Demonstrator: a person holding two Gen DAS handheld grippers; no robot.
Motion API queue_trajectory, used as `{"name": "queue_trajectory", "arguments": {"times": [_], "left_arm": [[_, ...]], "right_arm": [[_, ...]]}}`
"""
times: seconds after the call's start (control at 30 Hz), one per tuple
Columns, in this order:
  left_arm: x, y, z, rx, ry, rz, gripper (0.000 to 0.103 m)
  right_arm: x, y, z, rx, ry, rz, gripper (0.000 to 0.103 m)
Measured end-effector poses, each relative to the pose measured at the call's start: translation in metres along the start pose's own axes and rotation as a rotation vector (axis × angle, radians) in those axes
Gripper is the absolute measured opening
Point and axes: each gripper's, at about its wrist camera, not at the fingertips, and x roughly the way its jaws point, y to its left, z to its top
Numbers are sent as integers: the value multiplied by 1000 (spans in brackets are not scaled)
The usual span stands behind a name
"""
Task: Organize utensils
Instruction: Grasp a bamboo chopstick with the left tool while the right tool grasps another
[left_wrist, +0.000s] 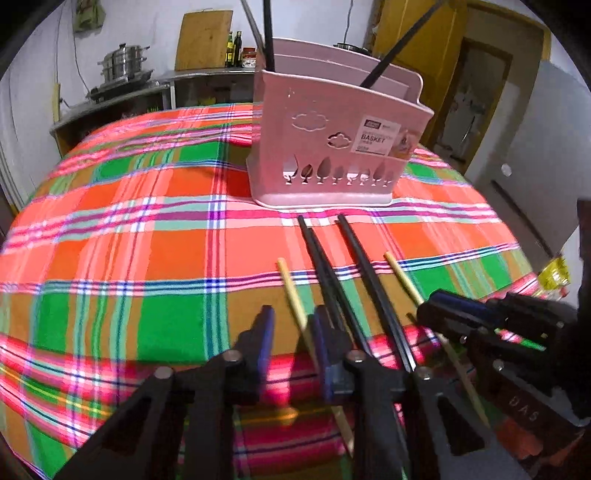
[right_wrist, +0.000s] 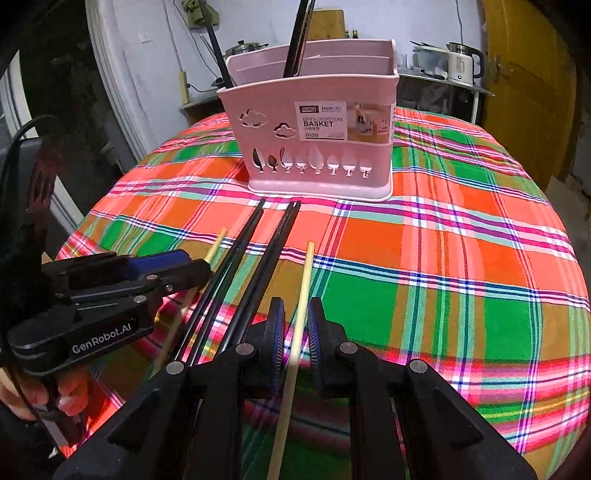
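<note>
Pink basket (right_wrist: 314, 147) with cloud and tree cutouts, loud orange-green-pink plaid cloth (right_wrist: 461, 280), black chopsticks (right_wrist: 255, 266) and pale yellow ones (right_wrist: 302, 295).

Your bench (left_wrist: 110, 240) wears a plaid cloth of orange, green and pink. Behind it you have a whitewashed wall (left_wrist: 155, 33) with a wire running down it. A metal counter (left_wrist: 122, 96) along that wall carries a steel steamer pot (left_wrist: 123, 64), a wooden board (left_wrist: 203, 38) leaning upright, and dark bottles (left_wrist: 233, 48). From the right view you see a white kettle (right_wrist: 463, 62) on a shelf beside a yellow door (right_wrist: 528, 92). Light is dim and indoor.
</note>
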Motion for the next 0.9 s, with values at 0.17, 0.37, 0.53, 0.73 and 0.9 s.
{"name": "queue_trajectory", "arguments": {"times": [0.17,0.37,0.53,0.73,0.9], "left_arm": [[-1,8,1,17,12,-10,7],[-5,24,2,17,25,-29,6],[0,24,10,11,39,-34,7],[10,20,22,35,58,-24,8],[17,21,31,38,67,-24,8]], "right_arm": [[8,1,4,3,15,-6,13],[7,-7,6,24,15,-18,13],[10,-8,12,20,20,-24,14],[17,-5,20,9,33,-29,13],[22,-7,26,15,41,-30,13]]}}
